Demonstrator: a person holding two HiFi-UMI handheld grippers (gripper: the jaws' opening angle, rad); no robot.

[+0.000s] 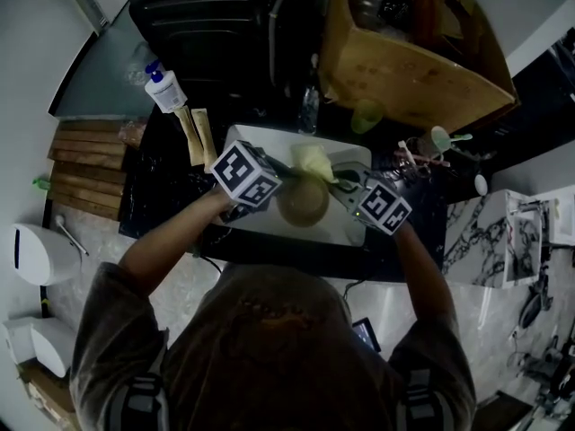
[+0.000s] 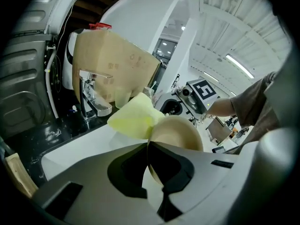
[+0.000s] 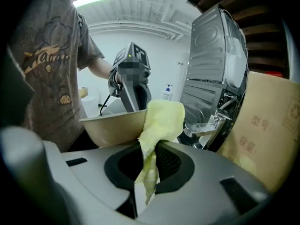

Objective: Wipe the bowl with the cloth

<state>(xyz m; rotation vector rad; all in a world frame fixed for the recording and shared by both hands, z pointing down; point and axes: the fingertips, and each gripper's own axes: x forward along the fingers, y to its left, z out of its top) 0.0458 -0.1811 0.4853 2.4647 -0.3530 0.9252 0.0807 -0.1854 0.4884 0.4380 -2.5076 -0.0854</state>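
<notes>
While it is being held over the white rectangular sink (image 1: 349,233), the round tan bowl (image 1: 303,202) is being clamped at its rim by the left gripper (image 2: 149,146), whose jaws are pressing together on the thin wall. The right gripper (image 3: 147,163) is pinching the crumpled yellow cloth (image 3: 161,118) tight, laying it against the bowl's rim. Wiping is seemingly under way; next the cloth is likely needing a firm sweep round the inside. Behind the basin, a large brown cardboard box (image 1: 404,70) is standing by the dark countertop (image 1: 153,187) and a chrome tap (image 2: 91,97).

Partly seen things
Bowl (image 2: 183,130) half hidden behind the left gripper (image 2: 149,148) at 6 o'clock; cardboard box (image 3: 272,125) cut off at 3 o'clock.
</notes>
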